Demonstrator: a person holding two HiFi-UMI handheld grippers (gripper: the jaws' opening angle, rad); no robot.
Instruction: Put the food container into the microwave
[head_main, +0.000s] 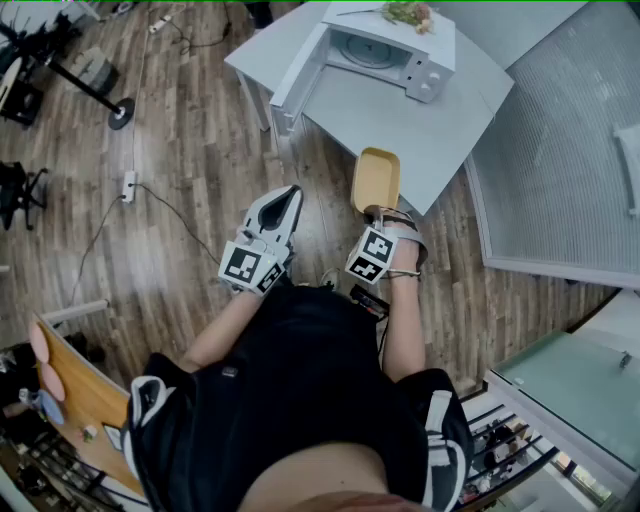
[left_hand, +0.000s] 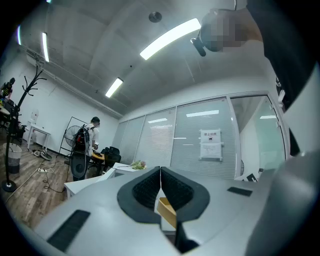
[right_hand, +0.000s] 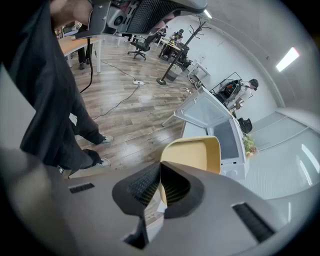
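The right claw (right_hand: 161, 168) is clamped on the near rim of a shallow yellow plastic food container (right_hand: 196, 152), which is carried out ahead of the claw with only that edge pinched. The left claw (left_hand: 160, 172) is closed on nothing and is held just beside the right one, clear of the container. The boxy white microwave (head_main: 392, 48) is seen well ahead of the right claw, on a white tabletop (head_main: 398, 120), with its hinged white door (head_main: 299, 72) swung open toward the left of the claw's line of approach. The container is judged to be in carry, over the wooden floor (head_main: 200, 150) and short of the tabletop edge. With so little of the rim gripped, the container could be levered downward by its own weight and slip or tilt out of the claw. On the way in, its far edge could be knocked against the open door or the frame of the cavity if the approach is angled, and the hold could be loosened by that knock.
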